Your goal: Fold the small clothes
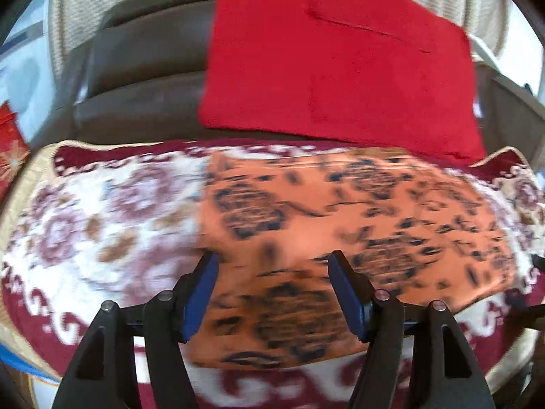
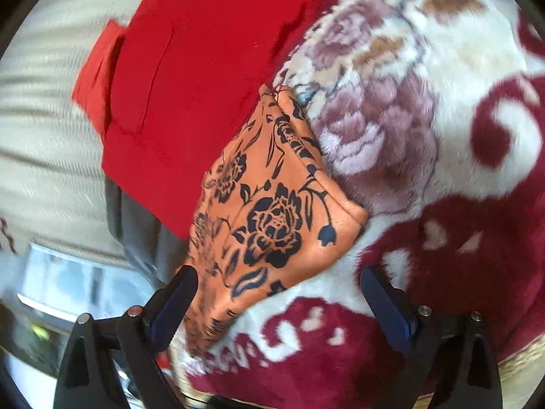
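1. left gripper [image 1: 274,266]: jaws spread wide, nothing between the blue pads [image 1: 201,301]. it hangs over the near edge of the orange floral cloth [image 1: 340,225], not touching as far as the blur lets me tell.
2. orange floral cloth, left wrist view: lies flat as a wide folded panel on the plush blanket [image 1: 85,225], filling the frame from 6 o'clock out to 3 o'clock. dark blue flower print, heavily motion-blurred.
3. red cloth [image 1: 333,68]: folded rectangle at 12 to 1 o'clock, beyond the orange one, its near edge just beside the orange cloth's far edge. a seam or pocket line shows on its top face.
4. dark brown cushion [image 1: 146,78] under and to 10 o'clock of the red cloth; beige ribbed fabric [image 1: 85,3] behind it.
5. right gripper [image 2: 277,289]: jaws also spread, holding nothing. left pad [image 2: 173,303] sits at the edge of the orange cloth's near corner; contact cannot be told.
6. right wrist view: orange floral cloth [image 2: 269,204] runs from 7 o'clock up to the centre, layered edges visible along its 2 o'clock side. it rests on the plush blanket [image 2: 425,136], maroon and cream with mauve flowers.
7. red cloth [image 2: 204,85] sits at 11 o'clock, touching the orange cloth's long edge; a lighter red layer shows at its 9 o'clock side.
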Demonstrator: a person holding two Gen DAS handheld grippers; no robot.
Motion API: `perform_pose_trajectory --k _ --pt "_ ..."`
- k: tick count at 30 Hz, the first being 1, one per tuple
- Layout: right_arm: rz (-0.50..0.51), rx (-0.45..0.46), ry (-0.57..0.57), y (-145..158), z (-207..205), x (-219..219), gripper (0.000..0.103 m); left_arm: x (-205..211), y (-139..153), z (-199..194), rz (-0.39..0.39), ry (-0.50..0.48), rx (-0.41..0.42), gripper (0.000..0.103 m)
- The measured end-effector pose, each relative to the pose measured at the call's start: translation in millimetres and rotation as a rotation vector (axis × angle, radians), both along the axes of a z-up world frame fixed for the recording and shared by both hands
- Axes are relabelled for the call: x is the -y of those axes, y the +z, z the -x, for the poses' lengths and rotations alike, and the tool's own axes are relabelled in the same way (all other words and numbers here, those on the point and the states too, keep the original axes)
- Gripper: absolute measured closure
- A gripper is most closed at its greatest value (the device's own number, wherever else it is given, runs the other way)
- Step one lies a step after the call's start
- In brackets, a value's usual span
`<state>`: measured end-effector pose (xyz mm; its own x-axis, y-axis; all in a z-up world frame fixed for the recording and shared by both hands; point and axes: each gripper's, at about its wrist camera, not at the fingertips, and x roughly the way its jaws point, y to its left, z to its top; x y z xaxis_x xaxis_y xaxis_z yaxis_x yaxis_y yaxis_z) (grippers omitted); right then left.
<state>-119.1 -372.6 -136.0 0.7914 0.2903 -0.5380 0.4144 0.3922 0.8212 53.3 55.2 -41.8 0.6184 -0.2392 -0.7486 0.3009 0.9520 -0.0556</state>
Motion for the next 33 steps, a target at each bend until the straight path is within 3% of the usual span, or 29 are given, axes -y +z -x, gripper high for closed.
perform_pose_trajectory --k 3,5,8,9,12,14,16,17,18,19,20,23,26,30,33 --pt "-0.047 -0.008 -0.059 -8.1 -16.0 7.9 0.005 46.0 1.9 10.7 0.07 -0.087 -0.013 0.035" --pt "-0.045 -0.018 -0.088 -11.4 -27.2 10.7 0.01 74.0 -1.8 17.2 0.076 -0.135 -0.016 0.035" --pt "-0.013 -0.06 -0.056 -18.3 -40.1 14.3 0.087 110.1 -13.8 25.5 0.049 -0.182 -0.05 0.035" --pt "0.024 -0.064 -0.044 -12.3 -39.6 11.9 0.087 116.2 -18.6 28.2 0.039 -0.187 -0.063 0.035" --pt "0.281 -0.028 0.02 35.9 -28.3 -9.4 0.087 116.5 -13.6 43.1 0.068 -0.195 -0.037 0.035" --pt "0.366 -0.078 0.058 32.0 -26.7 -12.8 0.087 116.9 -11.9 49.0 0.085 -0.182 -0.008 0.033" --pt "0.303 -0.185 0.098 -9.6 -30.8 -5.4 0.084 126.7 -30.9 44.3 0.051 -0.199 -0.071 0.028" --pt "0.244 -0.135 0.079 -20.8 -23.8 0.0 0.084 137.9 -53.7 42.1 -0.024 -0.231 -0.163 0.028" --pt "0.218 -0.091 0.065 -18.8 -17.0 3.3 0.08 144.3 -65.4 47.7 -0.089 -0.261 -0.15 0.025" --pt "0.214 -0.086 0.07 -16.1 -14.2 4.3 0.079 145.9 -62.4 58.1 -0.118 -0.28 -0.064 0.025" --pt "0.21 -0.08 0.076 -13.2 -11.3 6.0 0.076 149.0 -60.5 63.1 -0.151 -0.289 -0.046 0.025" --pt "0.203 -0.069 0.064 -4.1 0.2 16.7 0.067 149.3 -56.3 59.5 -0.144 -0.29 -0.079 0.025" --pt "0.254 -0.038 0.015 22.1 9.9 30.2 0.023 146.5 -47.5 55.6 -0.108 -0.283 -0.105 0.026" --pt "0.315 -0.045 0.074 42.6 -20.4 53.2 0.022 147.7 -22.1 57.9 0.01 -0.306 -0.029 0.026" --pt "0.276 -0.07 0.146 33.7 -70.1 71.1 0.022 168.3 -28.9 64.1 -0.04 -0.379 -0.018 0.026"
